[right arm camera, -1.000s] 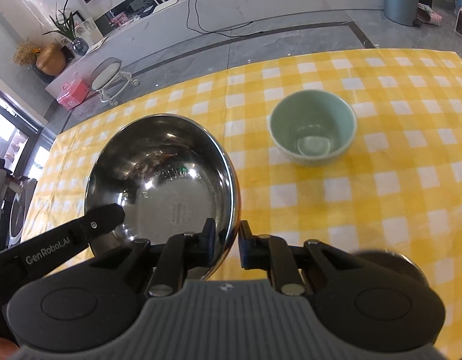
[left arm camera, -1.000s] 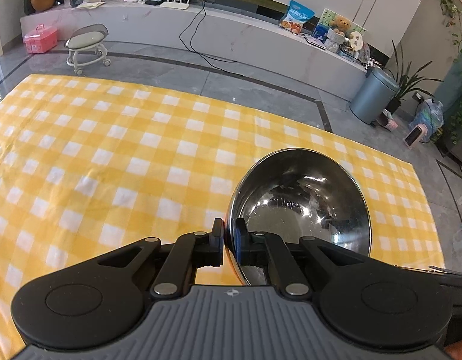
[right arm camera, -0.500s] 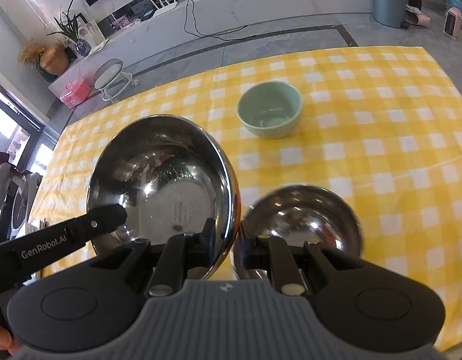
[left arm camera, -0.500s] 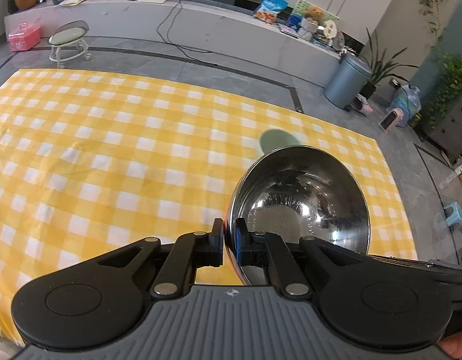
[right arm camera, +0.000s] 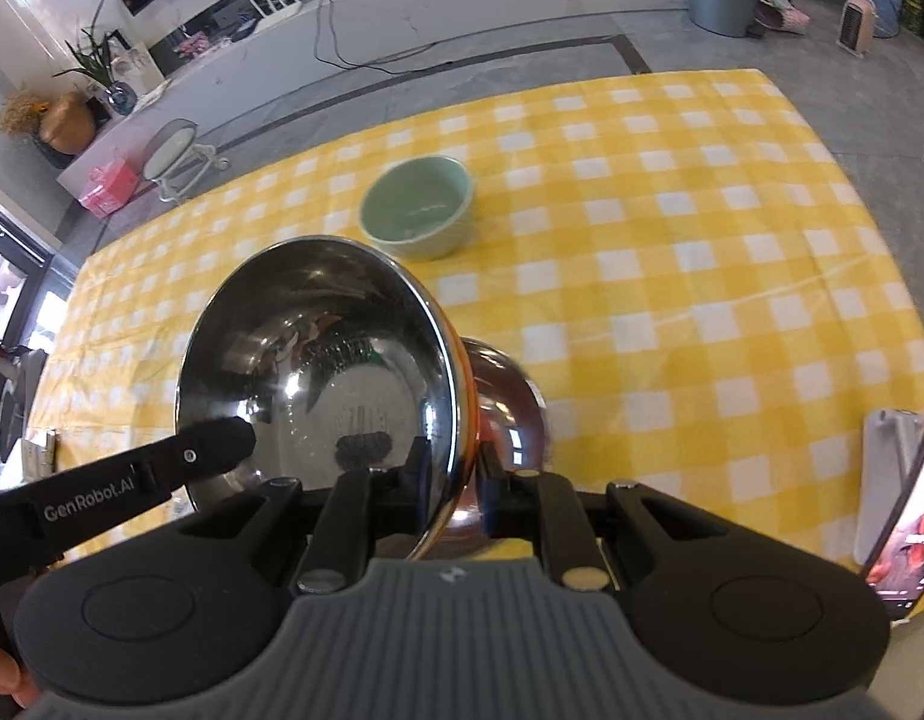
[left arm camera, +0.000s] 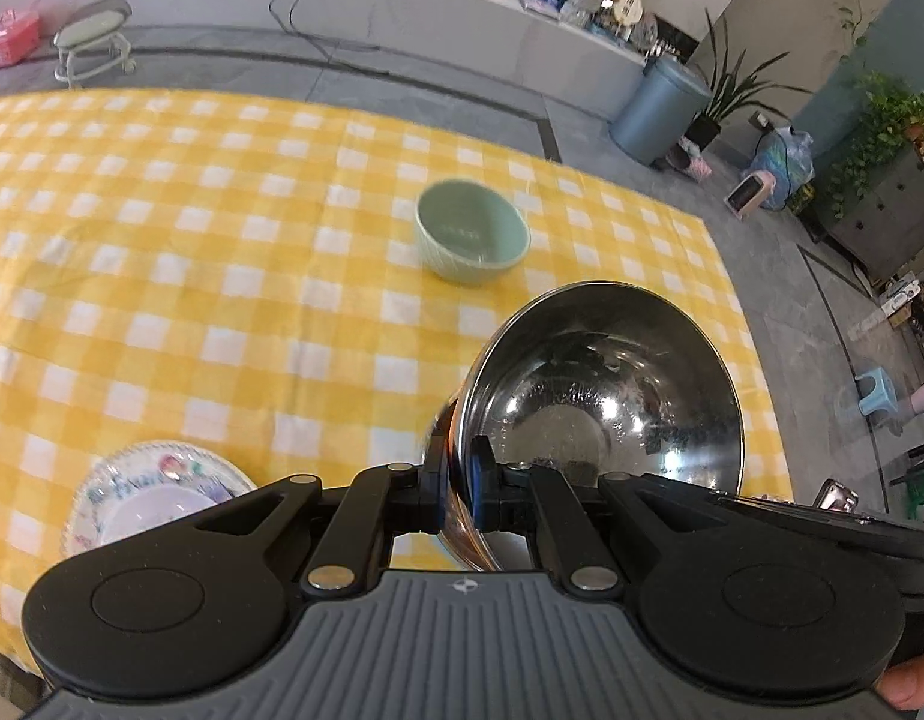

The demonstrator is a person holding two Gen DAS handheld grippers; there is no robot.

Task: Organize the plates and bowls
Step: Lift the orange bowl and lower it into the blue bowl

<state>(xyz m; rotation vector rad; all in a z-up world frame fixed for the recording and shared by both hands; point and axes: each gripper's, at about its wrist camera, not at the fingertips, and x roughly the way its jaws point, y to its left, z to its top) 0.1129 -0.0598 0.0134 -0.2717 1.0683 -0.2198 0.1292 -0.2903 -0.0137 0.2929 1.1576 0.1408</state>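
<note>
Yellow-and-white checked cloth covers the table (left arm camera: 162, 252), with a grey tiled floor and a long pale counter behind it. Both grippers clamp one steel bowl (left arm camera: 606, 396) by its rim from opposite sides, so it hangs tilted above the cloth: the left gripper (left arm camera: 459, 480) has its jaws nearly together, pinching the thin rim at the bowl's left edge in its own view, and the right gripper (right arm camera: 456, 474) pinches the rim at the bowl's right edge in its view, one pad inside and one outside. In the right wrist view the left gripper's black finger, lettered GenRobot.AI, reaches in across the bowl's near left side. Behind the held rim in that view sits a second steel bowl (right arm camera: 510, 402), mostly hidden and blurred. A pale green bowl (left arm camera: 473, 239) stands upright on the cloth, well beyond the steel one, near the table's middle. A flowered plate (left arm camera: 150, 486) lies at the near left edge in the left wrist view, partly covered by the gripper body. A phone (right arm camera: 906, 516) leans at the right edge in the right wrist view. A second ago the left view showed only bare cloth with no green bowl or plate; both have since come into sight, and the green bowl now looks farther off in the right view, while the grip on the rim is unchanged.
</note>
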